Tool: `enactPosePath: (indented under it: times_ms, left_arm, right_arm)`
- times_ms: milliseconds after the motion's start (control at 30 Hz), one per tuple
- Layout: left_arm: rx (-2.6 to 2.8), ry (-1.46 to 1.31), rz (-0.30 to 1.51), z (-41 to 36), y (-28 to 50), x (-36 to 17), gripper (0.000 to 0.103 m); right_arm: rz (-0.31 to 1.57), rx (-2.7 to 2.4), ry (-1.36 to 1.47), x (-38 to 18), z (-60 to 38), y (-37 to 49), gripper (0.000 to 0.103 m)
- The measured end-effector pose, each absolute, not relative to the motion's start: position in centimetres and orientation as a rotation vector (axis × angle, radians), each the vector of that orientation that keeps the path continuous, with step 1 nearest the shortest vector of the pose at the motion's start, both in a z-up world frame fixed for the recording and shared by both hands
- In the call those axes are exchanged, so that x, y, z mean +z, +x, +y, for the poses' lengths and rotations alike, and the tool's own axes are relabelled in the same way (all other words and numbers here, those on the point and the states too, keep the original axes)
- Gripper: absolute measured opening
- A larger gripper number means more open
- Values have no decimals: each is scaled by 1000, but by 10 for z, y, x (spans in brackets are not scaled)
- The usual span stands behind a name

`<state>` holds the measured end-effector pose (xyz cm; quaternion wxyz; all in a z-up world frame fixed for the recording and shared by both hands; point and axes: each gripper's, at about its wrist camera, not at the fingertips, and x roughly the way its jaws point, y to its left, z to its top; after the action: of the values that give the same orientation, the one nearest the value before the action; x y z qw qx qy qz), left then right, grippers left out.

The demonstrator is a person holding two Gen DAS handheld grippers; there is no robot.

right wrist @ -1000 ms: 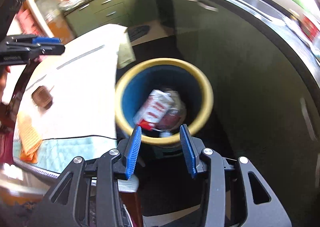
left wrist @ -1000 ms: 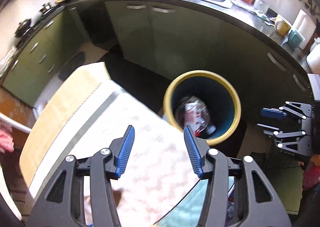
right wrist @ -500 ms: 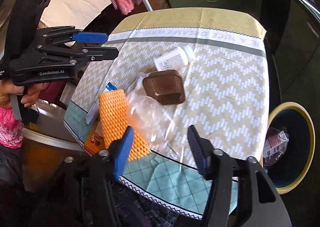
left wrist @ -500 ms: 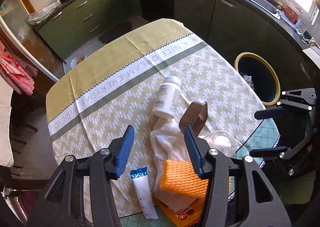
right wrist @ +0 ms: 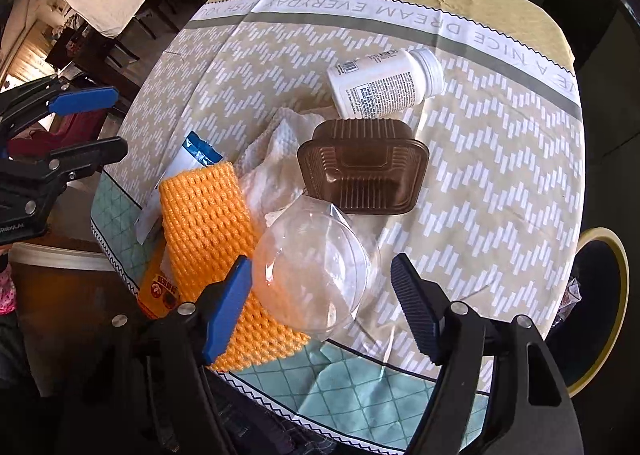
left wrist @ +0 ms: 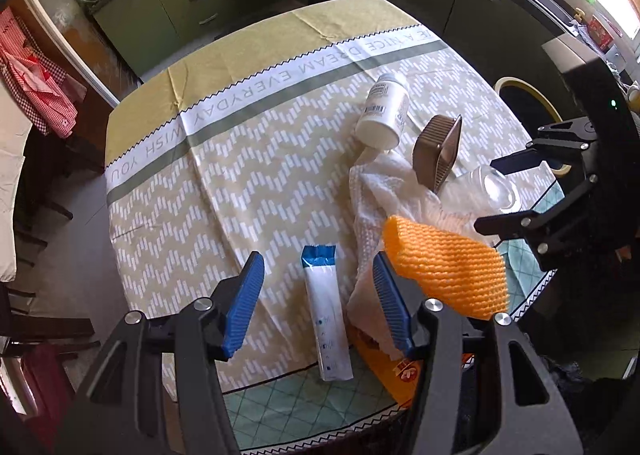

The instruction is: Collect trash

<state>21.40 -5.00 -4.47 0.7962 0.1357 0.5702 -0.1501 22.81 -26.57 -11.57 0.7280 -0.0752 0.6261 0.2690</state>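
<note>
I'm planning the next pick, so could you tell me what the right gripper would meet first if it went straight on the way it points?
Most likely the clear plastic dome, which lies directly between the open jaws of the right gripper; depth is uncertain.

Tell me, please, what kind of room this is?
Most likely a home kitchen: green cabinets line the walls, a table with a printed tablecloth stands in the middle, and a yellow-rimmed trash bin sits beside it.
</note>
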Motion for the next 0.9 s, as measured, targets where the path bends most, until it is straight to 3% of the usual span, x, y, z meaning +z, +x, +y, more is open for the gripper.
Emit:
enactPosePath:
  times_ms: [67, 800, 900]
  left_arm:
    - [-323, 290, 1239, -48, 211, -50, 55]
    - [-278, 248, 1436, -44, 216, -135, 55]
    - [-281, 241, 1456, -42, 216, -142, 45]
  right_arm:
    - [1390, 586, -155, -119, -265, 230, 50]
    - [1224, 499, -5, -66, -356, 211, 50]
    - [1177, 493, -31, -55, -352, 208, 49]
